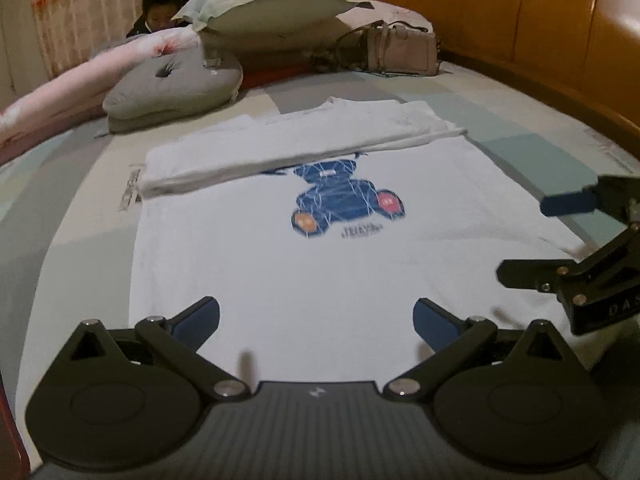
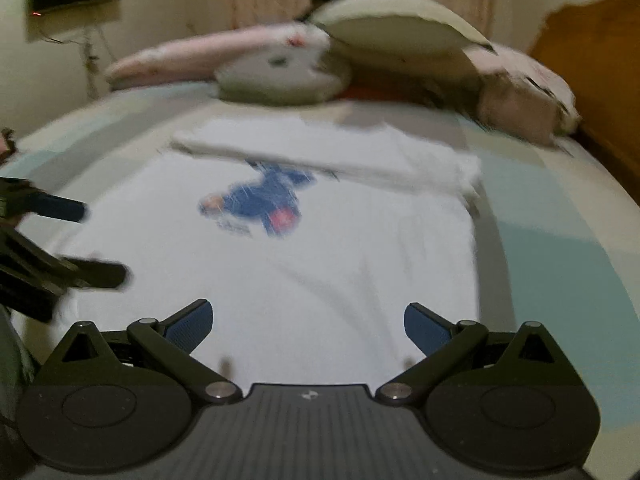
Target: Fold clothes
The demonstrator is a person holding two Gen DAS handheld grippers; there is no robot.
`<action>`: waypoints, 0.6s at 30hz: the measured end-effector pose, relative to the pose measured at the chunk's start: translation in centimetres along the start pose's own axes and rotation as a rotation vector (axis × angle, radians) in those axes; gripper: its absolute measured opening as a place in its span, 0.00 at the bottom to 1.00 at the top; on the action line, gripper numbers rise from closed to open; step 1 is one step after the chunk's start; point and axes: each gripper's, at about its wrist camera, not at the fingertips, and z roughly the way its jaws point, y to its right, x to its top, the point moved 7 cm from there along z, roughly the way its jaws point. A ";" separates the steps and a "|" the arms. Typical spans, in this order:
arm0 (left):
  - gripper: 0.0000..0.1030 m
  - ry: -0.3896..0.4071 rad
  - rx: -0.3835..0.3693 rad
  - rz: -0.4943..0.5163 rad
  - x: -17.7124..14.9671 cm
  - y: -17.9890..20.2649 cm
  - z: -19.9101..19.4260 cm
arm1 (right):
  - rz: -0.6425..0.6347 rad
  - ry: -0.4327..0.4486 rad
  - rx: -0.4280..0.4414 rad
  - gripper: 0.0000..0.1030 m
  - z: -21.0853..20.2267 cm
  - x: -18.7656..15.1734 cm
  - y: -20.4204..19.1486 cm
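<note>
Hovering low over the near edge of a white T-shirt, the left tongs stand wide apart with nothing between the blue pads, and the right tongs beside them are spread just as wide and equally empty. Each pair shows at the edge of the other's view, so the two sit side by side along the same hem, probably so that both near corners can be taken at once.

Spread flat on the bed, the shirt has its far end already turned back toward the tongs in a neat band that covers the top of the blue bear print. So one fold lies in place; the near half is smooth and single-layered. Whether the tongs are arriving for a grip or have just let go, I cannot tell; the right view is blurred.

Beyond the shirt lie a grey cushion, a large pillow, a pink quilt and a handbag against the wooden headboard, well clear of the folding space.
</note>
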 end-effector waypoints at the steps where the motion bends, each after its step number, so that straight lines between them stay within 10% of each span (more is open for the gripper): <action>1: 0.99 -0.013 -0.001 -0.016 -0.5 -0.3 0.2 | -0.002 0.008 0.016 1.00 0.4 0.6 0.0; 13: 0.99 -0.095 0.016 -0.066 -3.8 -2.4 0.1 | 0.047 -0.111 0.038 1.00 2.6 -1.1 4.6; 18: 0.99 -0.068 -0.019 -0.071 -2.0 -2.2 1.0 | 0.053 -0.023 0.066 1.00 3.2 3.1 6.5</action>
